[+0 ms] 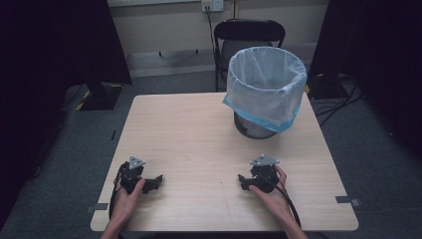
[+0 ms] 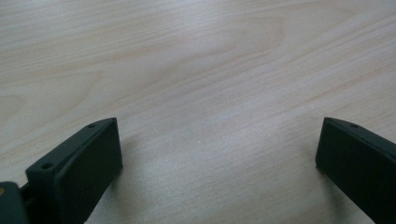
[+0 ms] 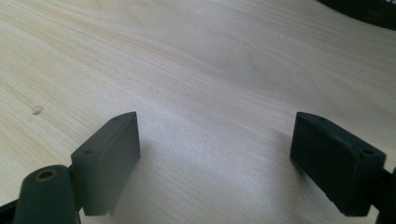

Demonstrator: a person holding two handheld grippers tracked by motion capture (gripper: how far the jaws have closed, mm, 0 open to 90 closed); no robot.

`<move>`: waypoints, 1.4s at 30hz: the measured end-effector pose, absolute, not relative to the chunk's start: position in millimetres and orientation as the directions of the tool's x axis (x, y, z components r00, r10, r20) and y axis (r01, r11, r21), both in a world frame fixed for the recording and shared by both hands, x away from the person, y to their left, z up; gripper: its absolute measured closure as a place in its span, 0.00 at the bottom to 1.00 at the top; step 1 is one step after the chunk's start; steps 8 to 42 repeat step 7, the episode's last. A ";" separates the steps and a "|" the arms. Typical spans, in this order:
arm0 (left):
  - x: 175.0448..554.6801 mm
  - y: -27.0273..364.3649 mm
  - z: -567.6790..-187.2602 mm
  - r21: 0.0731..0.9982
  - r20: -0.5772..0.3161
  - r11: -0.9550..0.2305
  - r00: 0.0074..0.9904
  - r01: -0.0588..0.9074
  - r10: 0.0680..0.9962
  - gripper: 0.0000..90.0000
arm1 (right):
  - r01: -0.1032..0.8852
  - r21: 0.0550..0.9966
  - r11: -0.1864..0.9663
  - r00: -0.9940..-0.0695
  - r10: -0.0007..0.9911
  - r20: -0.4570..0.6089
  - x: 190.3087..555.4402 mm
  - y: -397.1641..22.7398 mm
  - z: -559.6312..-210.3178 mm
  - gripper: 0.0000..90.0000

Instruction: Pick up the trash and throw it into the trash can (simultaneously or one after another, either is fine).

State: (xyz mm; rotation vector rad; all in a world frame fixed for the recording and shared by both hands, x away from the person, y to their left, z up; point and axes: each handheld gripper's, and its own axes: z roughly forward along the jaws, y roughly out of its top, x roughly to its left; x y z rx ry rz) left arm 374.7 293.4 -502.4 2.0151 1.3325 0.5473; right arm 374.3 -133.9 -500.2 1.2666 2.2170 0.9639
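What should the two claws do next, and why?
Probably lift and reach forward toward the bin. Both the left claw and the right claw rest open and hold nothing on the table, and the bin with its bag is the nearest thing.

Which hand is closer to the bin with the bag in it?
Probably the right. In the high view the right tool rests on the table almost straight below the bin, while the left tool sits over at the other side. Both tools are open and hold nothing.
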 end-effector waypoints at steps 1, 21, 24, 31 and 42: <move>374.7 293.5 -502.4 0.714 -0.010 -0.270 0.396 0.646 0.918 0.00 | 0.582 0.736 0.347 -0.503 0.864 -0.010 374.2 -133.8 -500.2 0.17; 374.8 293.5 -502.4 0.714 -0.010 -0.271 0.396 0.646 0.918 0.00 | 0.582 0.735 0.347 -0.502 0.865 -0.011 374.1 -133.8 -500.2 0.17; 374.8 293.5 -502.4 0.714 -0.010 -0.271 0.396 0.646 0.918 0.00 | 0.582 0.735 0.347 -0.502 0.865 -0.011 374.1 -133.8 -500.2 0.17; 374.8 293.5 -502.4 0.714 -0.010 -0.271 0.396 0.646 0.918 0.00 | 0.582 0.735 0.347 -0.502 0.865 -0.011 374.1 -133.8 -500.2 0.17; 374.8 293.5 -502.4 0.714 -0.010 -0.271 0.396 0.646 0.918 0.00 | 0.582 0.735 0.347 -0.502 0.865 -0.011 374.1 -133.8 -500.2 0.17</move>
